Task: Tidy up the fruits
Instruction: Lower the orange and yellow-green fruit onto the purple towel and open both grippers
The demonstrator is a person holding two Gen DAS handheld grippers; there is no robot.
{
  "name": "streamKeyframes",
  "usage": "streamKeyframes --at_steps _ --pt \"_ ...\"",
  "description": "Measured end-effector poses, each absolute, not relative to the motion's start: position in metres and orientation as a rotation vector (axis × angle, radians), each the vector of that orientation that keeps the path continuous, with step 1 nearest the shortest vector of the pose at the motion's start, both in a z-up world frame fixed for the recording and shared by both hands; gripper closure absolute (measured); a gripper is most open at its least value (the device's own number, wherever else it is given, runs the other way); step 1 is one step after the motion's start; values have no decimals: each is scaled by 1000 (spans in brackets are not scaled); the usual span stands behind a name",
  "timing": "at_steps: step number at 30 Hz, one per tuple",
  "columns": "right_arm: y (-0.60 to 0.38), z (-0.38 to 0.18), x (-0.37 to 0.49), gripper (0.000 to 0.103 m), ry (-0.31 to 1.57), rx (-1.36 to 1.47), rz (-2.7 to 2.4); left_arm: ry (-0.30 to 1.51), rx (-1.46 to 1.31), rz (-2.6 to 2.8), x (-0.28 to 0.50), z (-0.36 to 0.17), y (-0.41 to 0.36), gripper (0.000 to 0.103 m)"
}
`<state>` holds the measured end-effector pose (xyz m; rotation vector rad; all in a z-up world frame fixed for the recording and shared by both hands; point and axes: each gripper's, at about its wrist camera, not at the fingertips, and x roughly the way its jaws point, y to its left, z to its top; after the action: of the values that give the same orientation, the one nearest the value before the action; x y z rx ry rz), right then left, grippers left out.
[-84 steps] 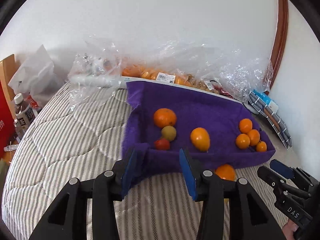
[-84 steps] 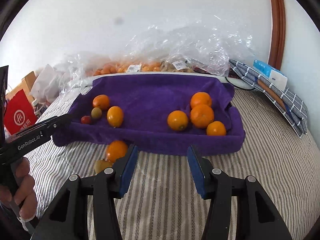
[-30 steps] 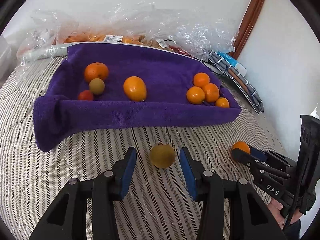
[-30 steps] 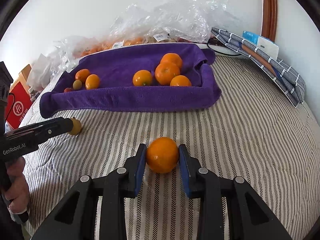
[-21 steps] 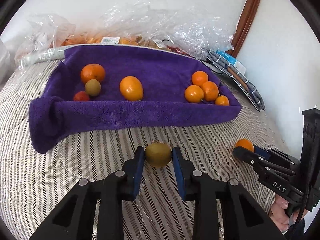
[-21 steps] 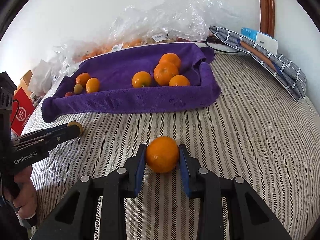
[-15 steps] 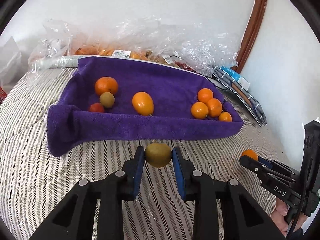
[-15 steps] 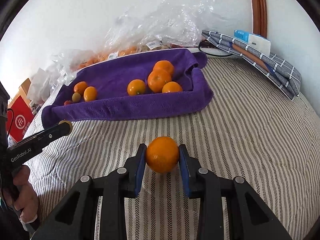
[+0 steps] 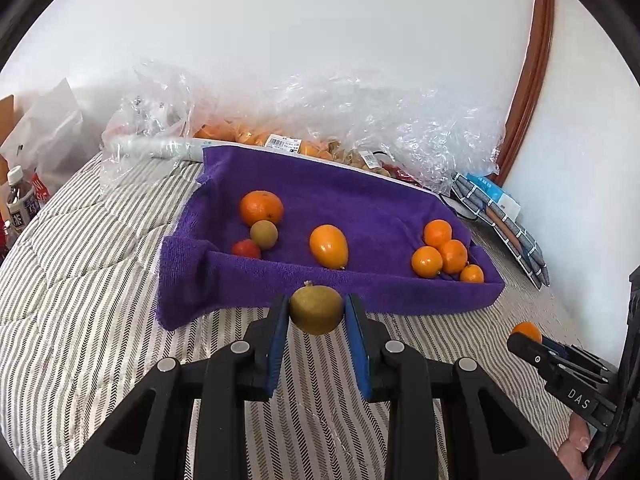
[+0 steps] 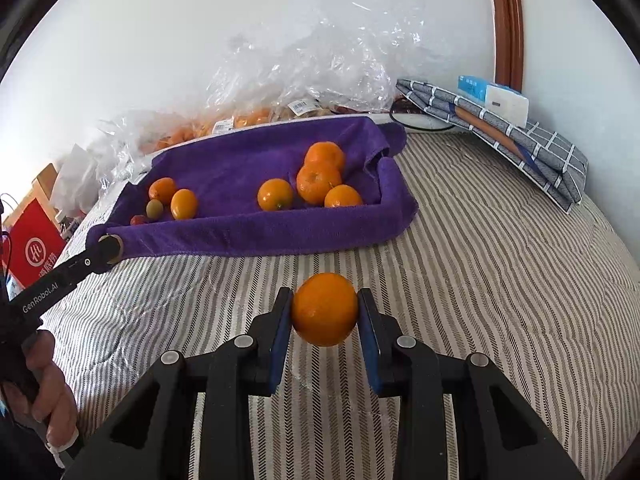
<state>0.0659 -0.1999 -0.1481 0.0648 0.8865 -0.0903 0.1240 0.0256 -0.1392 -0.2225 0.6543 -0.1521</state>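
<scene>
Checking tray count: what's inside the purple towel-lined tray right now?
In the purple towel-lined tray: left, an orange, a greenish-brown fruit and a red fruit; middle, an oval orange fruit; right, four oranges. The front wall partly hides the red fruit.

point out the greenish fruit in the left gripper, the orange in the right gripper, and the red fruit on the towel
greenish fruit (image 9: 316, 310), left wrist view, middle of its skin
orange (image 10: 324, 309), right wrist view, centre of its peel
red fruit (image 9: 245, 249), left wrist view, its visible top
</scene>
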Motion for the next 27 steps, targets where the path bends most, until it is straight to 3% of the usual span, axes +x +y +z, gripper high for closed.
streamKeyframes --at_steps 14,27 --pt "-179 -124 136 71 797 34 -2 663 -228 -99 172 -106 54 76" --pt "-184 -152 201 71 826 28 0 697 -249 -104 223 -124 41 76"
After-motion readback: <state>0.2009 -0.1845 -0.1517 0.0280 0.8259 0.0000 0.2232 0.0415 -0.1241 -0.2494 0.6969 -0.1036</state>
